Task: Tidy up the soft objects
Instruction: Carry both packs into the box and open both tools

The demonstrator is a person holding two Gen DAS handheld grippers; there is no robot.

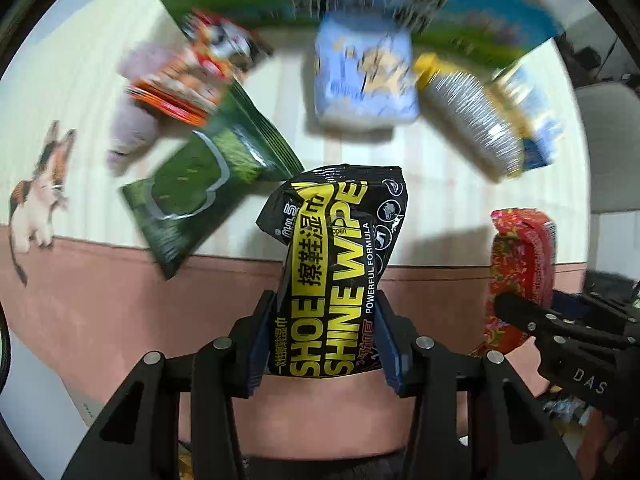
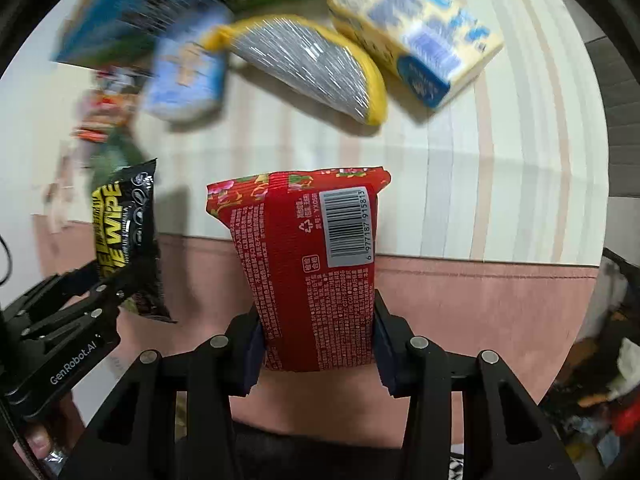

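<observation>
My left gripper [image 1: 326, 336] is shut on a black and yellow shoe shine wipe pack [image 1: 340, 252], held upright above the pink edge of the surface. My right gripper [image 2: 318, 332] is shut on a red flowered tissue pack [image 2: 312, 264], barcode side facing me. Each held pack shows in the other view: the red pack [image 1: 520, 264] at the right, the black pack [image 2: 128, 232] at the left. The two grippers are side by side, apart.
On the striped cream cloth [image 1: 432, 200] lie a green pouch [image 1: 200, 188], an orange-red packet [image 1: 192, 80], a purple plush [image 1: 132, 128], a light-blue pack [image 1: 364, 76], a grey-yellow scrubber [image 2: 312, 64], a yellow-blue pack [image 2: 416, 28]. A cat toy [image 1: 36, 196] is at the left.
</observation>
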